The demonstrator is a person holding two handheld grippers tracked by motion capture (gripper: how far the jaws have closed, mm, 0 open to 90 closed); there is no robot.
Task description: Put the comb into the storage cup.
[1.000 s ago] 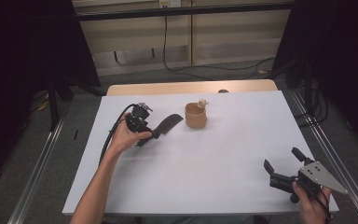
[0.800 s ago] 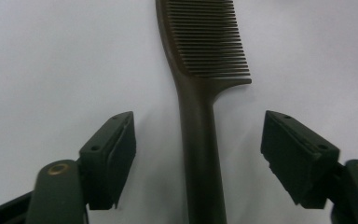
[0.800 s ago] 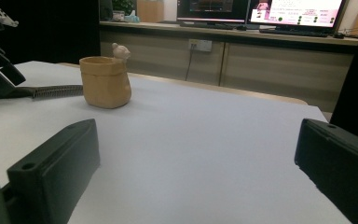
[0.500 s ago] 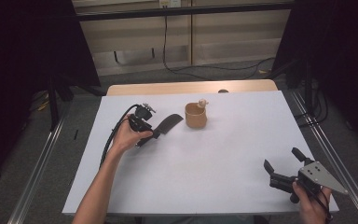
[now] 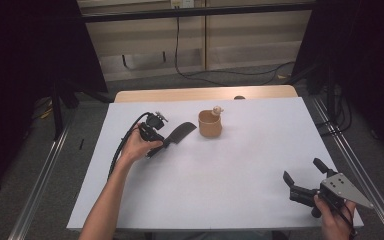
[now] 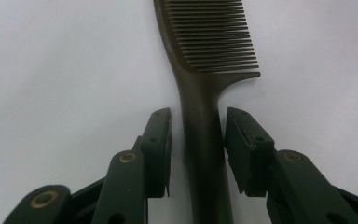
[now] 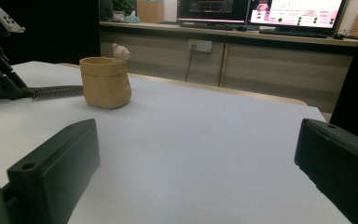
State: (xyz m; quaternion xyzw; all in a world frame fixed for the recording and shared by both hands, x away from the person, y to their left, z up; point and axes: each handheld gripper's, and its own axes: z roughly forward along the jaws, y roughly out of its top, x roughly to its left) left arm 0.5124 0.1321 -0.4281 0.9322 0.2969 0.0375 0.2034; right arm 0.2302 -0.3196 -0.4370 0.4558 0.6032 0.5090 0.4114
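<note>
**Comb handle between spread jaws**

The left gripper (image 6: 193,140) straddles the comb (image 6: 205,93) handle, jaws spread, not yet touching. The comb lies flat left of the worktop's centre, beside the cup (image 5: 210,125). It looks light, stiff and thin; the handle suits gripping. The right gripper (image 5: 307,182) rests spread near the front right corner.

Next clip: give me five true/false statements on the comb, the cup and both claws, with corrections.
1. The left claw straddles the comb handle with gaps on both sides. True.
2. The comb stands inside the cup. False: it lies flat on the table, beside the cup.
3. The right claw is open and holds nothing. True.
4. The right claw rests against the cup. False: it is near the table's front right corner, far from the cup.
5. The comb's teeth point toward the left claw. False: the handle does; the teeth are at the far end.
</note>
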